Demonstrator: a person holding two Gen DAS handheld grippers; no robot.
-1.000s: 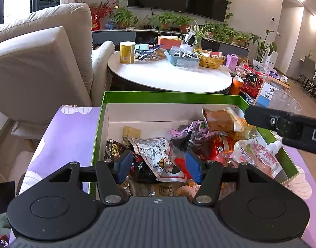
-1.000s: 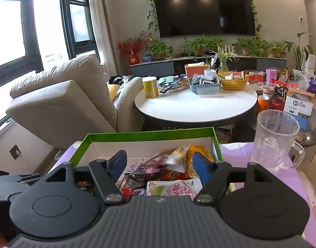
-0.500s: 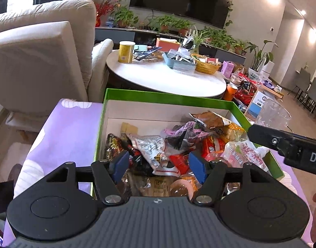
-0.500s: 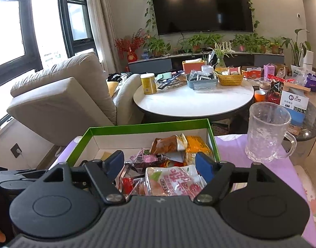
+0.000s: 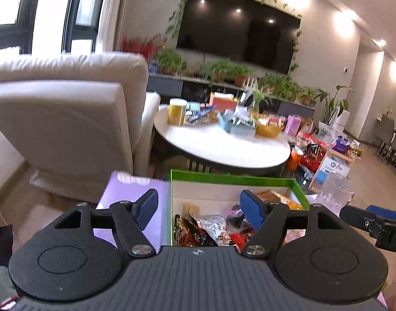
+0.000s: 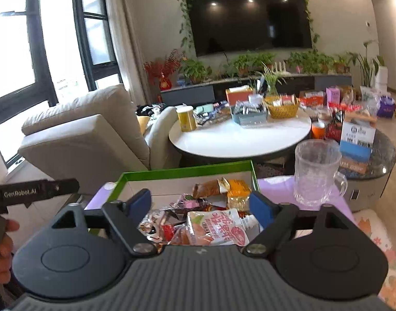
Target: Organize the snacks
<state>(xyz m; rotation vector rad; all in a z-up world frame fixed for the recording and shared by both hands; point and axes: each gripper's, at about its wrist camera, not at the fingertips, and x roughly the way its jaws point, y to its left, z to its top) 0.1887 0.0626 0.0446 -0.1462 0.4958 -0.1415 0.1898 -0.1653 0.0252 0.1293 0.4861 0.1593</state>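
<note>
Green-rimmed snack box (image 6: pixel 187 171) holds mixed packets below and ahead of both grippers. The left gripper (image 5: pixel 199 206) has just been spreading its jaws, nothing between them. The right gripper (image 6: pixel 200 204) looks open and empty too. A glass mug (image 6: pixel 316 173) stands just right of the box.

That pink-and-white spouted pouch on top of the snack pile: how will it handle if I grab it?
The pink-and-white spouted pouch looks soft, so it will probably sag. Its glossy film may slip. The rigid spout seems the firmer hold.
</note>
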